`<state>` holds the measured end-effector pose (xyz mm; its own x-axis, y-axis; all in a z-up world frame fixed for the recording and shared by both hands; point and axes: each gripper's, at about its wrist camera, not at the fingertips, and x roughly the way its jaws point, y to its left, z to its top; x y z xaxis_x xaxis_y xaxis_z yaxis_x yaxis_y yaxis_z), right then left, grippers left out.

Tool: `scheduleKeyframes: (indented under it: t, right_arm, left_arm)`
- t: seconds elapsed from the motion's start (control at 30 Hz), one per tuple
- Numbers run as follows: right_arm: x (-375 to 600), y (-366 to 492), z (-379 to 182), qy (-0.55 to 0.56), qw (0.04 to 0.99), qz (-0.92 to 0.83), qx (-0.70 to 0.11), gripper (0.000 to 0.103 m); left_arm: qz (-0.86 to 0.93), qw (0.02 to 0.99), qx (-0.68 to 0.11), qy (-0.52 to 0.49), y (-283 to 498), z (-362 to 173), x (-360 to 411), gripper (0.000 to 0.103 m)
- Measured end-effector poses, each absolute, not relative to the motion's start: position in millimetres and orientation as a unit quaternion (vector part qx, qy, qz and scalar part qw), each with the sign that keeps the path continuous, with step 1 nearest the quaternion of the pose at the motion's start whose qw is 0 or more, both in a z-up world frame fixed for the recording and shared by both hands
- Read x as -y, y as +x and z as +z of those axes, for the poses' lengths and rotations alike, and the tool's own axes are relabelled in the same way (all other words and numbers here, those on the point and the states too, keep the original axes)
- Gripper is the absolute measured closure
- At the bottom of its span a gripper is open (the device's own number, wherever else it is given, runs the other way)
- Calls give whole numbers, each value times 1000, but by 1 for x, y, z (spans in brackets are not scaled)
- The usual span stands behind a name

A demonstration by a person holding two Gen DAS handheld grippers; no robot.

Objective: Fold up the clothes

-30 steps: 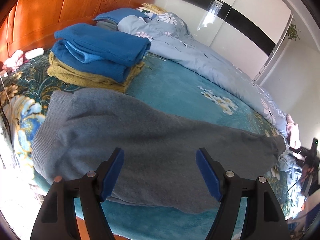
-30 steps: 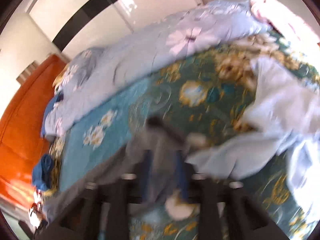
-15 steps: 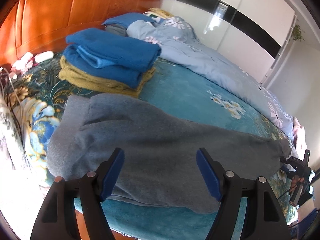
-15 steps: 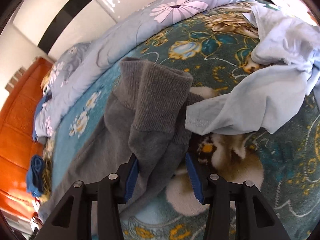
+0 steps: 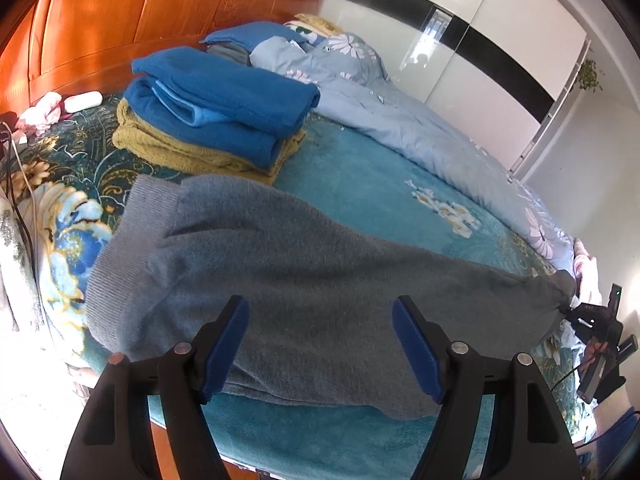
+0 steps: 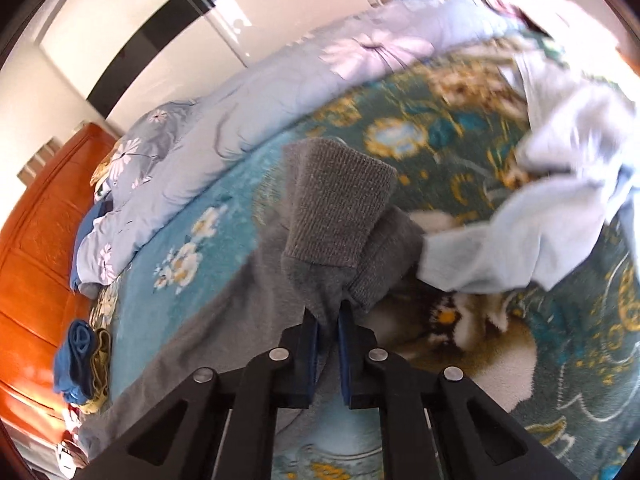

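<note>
Grey knitted trousers (image 5: 320,260) lie stretched across the teal floral bed cover (image 5: 380,188), ribbed waistband at the left, legs running right. My left gripper (image 5: 320,344) hovers open just above the trousers' near edge, blue pads apart, nothing between them. In the right wrist view the ribbed leg cuffs (image 6: 340,216) bunch up ahead of my right gripper (image 6: 328,320). Its jaws are closing and the blue pads pinch the grey fabric just behind the cuffs. The right gripper (image 5: 592,320) also shows at the far end of the trousers in the left wrist view.
A folded stack of blue and mustard clothes (image 5: 216,120) sits near the orange wooden headboard (image 5: 120,20). A pale blue flowered quilt (image 5: 400,120) lies along the far side. A loose light blue garment (image 6: 540,232) lies right of the cuffs. The bed's near edge runs below my left gripper.
My right gripper's jaws have narrowed from loosely around the trouser leg to pinching it. The left gripper stayed open and drifted slightly sideways.
</note>
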<state>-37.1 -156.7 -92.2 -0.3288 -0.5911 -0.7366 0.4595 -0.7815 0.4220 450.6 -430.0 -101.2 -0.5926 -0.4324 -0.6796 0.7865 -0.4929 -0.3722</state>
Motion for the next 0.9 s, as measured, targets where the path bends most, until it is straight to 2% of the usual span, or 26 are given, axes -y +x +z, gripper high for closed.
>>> scheduleKeyframes:
  t: [0.27, 0.43, 0.63, 0.9]
  right_arm:
    - [213, 30, -11, 388, 374, -840, -57, 94]
    - [257, 82, 10, 348, 409, -834, -130, 94]
    - [310, 149, 2, 333, 456, -804, -185, 94]
    - [344, 248, -74, 345, 515, -726, -299, 94]
  left_arm:
    - [-827, 362, -367, 226, 481, -98, 439, 27]
    - [-822, 370, -383, 200, 508, -96, 448, 27]
    - [-808, 388, -404, 181, 545, -100, 457, 27]
    - [-789, 408, -427, 171, 582, -110, 462, 27]
